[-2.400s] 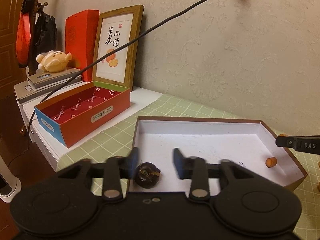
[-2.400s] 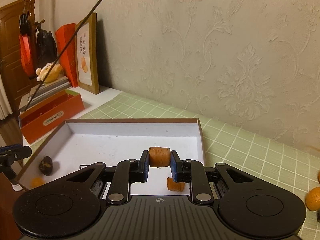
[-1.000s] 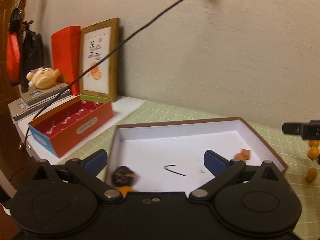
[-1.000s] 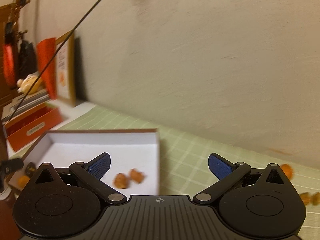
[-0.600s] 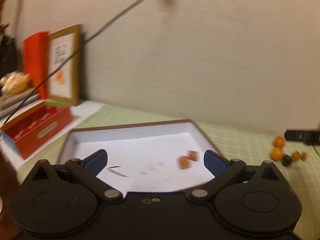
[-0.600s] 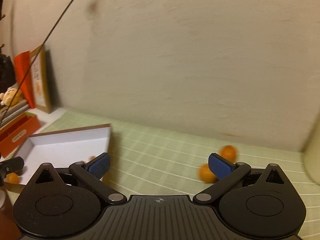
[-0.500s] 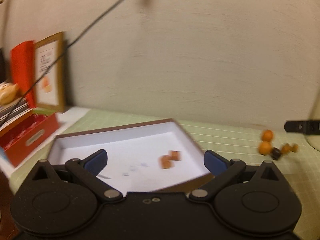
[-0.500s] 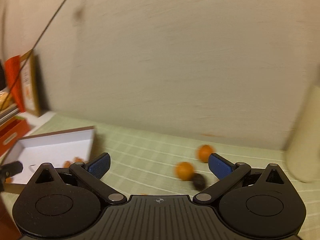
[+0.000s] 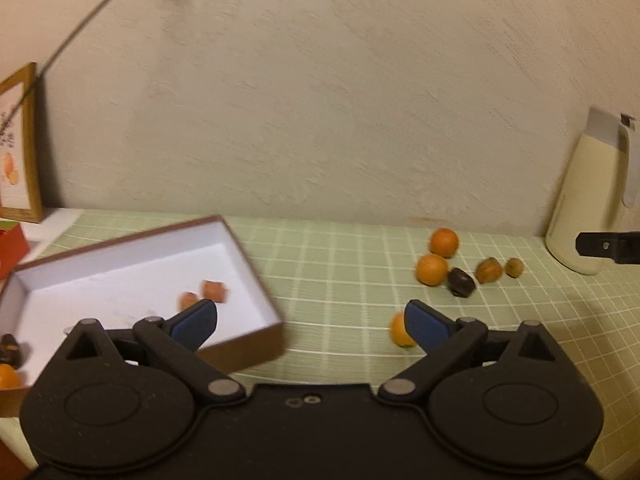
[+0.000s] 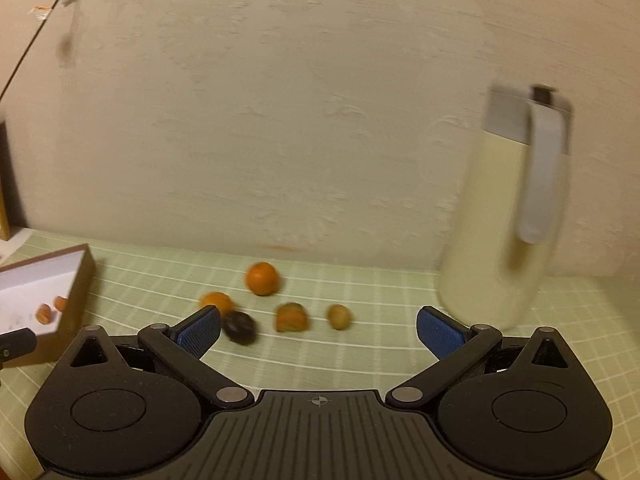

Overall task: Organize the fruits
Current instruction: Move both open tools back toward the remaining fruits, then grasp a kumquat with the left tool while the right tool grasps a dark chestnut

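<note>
My left gripper [image 9: 310, 326] is open and empty, above the table just right of the white-lined box [image 9: 256, 268]. The box holds two orange pieces [image 9: 214, 291], a dark fruit [image 9: 8, 348] and an orange fruit [image 9: 8, 376]. Loose fruits lie on the green checked cloth: two oranges [image 9: 443, 242], a dark fruit [image 9: 461, 282], two brownish fruits [image 9: 489, 270] and one orange [image 9: 398, 330] by my left gripper's right finger. My right gripper [image 10: 318, 330] is open and empty, facing the same cluster: oranges [image 10: 262, 278], a dark fruit [image 10: 239, 328], brownish fruits [image 10: 291, 317].
A cream thermos jug [image 10: 504, 216] stands at the right against the wall, also in the left wrist view [image 9: 588, 196]. A framed picture [image 9: 18, 148] and a red box [image 9: 12, 244] are at the far left. A black cable [image 9: 92, 14] hangs across the wall.
Both grippers have swung right, away from the box toward the loose fruits. Both jaws opened earlier, leaving the dark fruit and the orange piece in the box.
</note>
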A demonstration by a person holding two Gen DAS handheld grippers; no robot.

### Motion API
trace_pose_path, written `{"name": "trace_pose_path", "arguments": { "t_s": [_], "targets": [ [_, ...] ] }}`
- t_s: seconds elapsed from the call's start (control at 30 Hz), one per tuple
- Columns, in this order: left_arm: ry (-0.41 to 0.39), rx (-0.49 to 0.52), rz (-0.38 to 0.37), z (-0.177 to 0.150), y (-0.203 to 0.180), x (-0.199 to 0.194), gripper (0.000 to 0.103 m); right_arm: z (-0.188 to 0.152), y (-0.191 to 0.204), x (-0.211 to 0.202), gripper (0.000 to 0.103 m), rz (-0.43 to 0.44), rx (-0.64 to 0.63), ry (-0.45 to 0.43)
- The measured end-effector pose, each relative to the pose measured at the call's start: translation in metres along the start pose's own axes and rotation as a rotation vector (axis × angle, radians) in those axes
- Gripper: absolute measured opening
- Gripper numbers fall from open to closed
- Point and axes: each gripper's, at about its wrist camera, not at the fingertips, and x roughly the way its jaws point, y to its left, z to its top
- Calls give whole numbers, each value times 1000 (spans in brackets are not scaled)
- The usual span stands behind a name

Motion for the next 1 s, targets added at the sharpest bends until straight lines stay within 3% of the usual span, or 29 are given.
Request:
{"name": "trace_pose_path", "arguments": {
  "t_s": [0.33,0.63,0.93,1.0],
  "targets": [
    [67,40,-69,-9,-47,35,76,-15,-50,-16,103,-63,30,22],
    [124,33,-74,-15,-68,74,56,-44,-86,-7,103,-103,53,79],
    [152,20,-42,-19,-73,99,54,-55,-102,-1,103,-68,91,77],
    [167,26,-46,-20,-73,104,41,-54,-102,1,103,-49,97,75]
  ]
}}
